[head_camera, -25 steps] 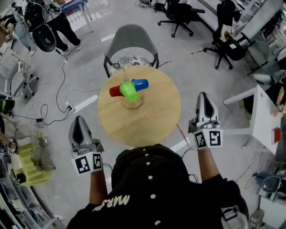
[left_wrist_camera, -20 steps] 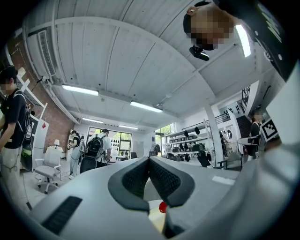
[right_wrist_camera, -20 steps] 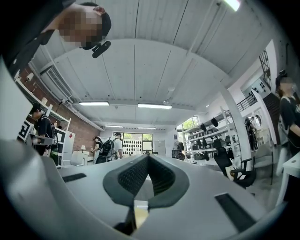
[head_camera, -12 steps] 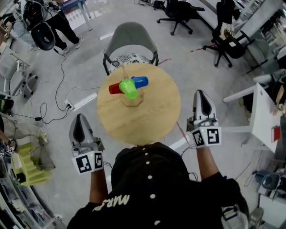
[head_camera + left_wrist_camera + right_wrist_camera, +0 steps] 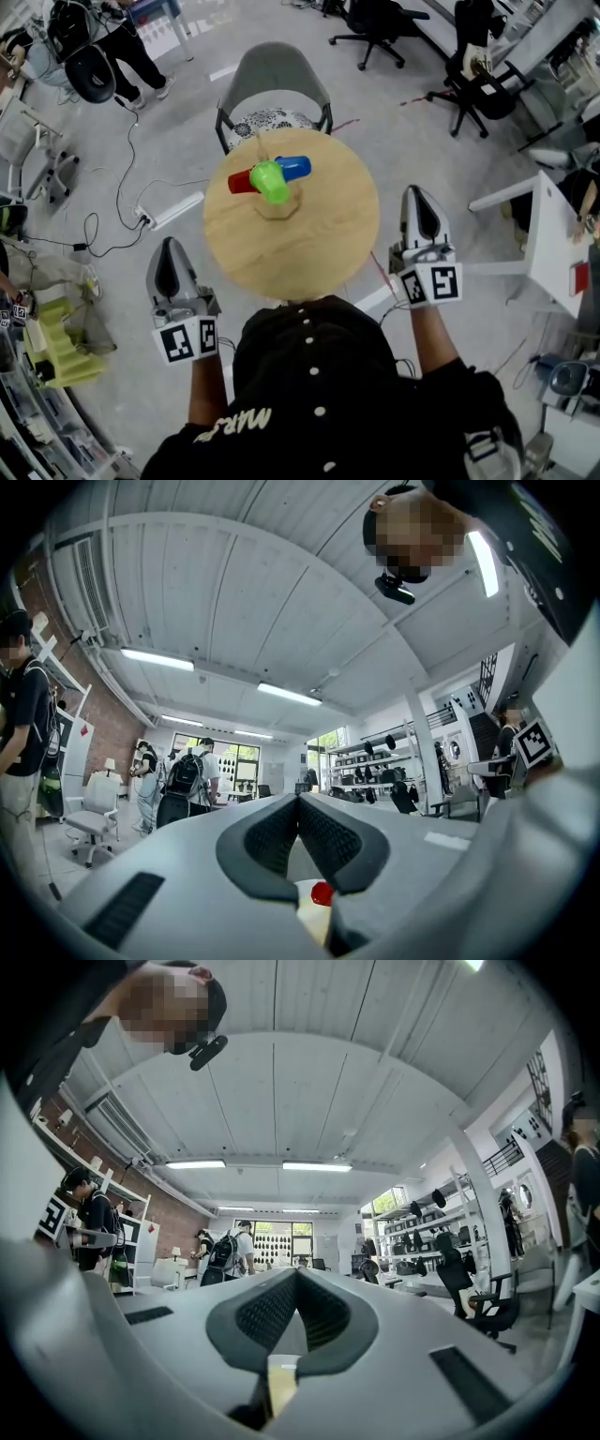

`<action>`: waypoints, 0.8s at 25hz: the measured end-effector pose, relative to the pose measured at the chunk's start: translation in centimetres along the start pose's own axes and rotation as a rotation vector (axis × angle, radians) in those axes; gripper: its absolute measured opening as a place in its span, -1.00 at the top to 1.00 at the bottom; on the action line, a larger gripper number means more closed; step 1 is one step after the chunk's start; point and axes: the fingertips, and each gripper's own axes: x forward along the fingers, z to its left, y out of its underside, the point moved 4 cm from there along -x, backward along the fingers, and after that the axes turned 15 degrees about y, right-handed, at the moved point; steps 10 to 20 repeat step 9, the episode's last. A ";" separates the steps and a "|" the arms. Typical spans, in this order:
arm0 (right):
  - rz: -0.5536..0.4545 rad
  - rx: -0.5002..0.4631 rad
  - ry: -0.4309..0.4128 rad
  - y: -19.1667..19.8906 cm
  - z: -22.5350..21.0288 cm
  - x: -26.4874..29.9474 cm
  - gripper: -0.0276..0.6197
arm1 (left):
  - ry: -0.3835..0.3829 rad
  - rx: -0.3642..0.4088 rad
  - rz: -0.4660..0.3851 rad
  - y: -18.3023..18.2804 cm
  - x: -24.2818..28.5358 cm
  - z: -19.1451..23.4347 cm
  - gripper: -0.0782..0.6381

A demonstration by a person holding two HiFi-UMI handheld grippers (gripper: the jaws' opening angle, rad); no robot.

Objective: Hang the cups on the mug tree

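Both hand-held grippers are sitting shut and empty. The left hand-held gripper (image 5: 168,251) is pressing its jaw tips together with nothing between them, and the right hand-held gripper (image 5: 419,199) is doing the same.

Since a second ago, very little is changing. The left one is staying put off the near-left edge of the round wooden surface (image 5: 323,246). The right one is creeping slightly further along the surface's right edge.

The green cup (image 5: 272,182), the blue cup (image 5: 293,168) and the red cup (image 5: 240,182) are all hanging on the mug tree (image 5: 273,209). The tree is standing on the far-left part of the surface, well apart from both grippers. No cup is lying loose, so the hanging is likely finished and the hands are simply idling.

Both forearms are reaching forward from the person's sides, with the grippers pointing ahead at about level and their marker cubes facing up.
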 end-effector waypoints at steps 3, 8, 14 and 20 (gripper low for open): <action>0.004 0.005 0.000 0.3 -0.1 -0.1 0.91 | 0.005 -0.002 0.005 0.2 0.1 -0.4 0.80; 0.006 0.002 -0.010 0.2 -0.2 0.1 0.91 | 0.009 -0.007 0.007 0.1 0.5 -0.9 0.80; 0.007 0.001 -0.012 0.1 -0.2 0.1 0.91 | 0.010 -0.007 0.006 0.0 0.6 -0.9 0.80; 0.007 0.001 -0.012 0.1 -0.2 0.1 0.91 | 0.010 -0.007 0.006 0.0 0.6 -0.9 0.80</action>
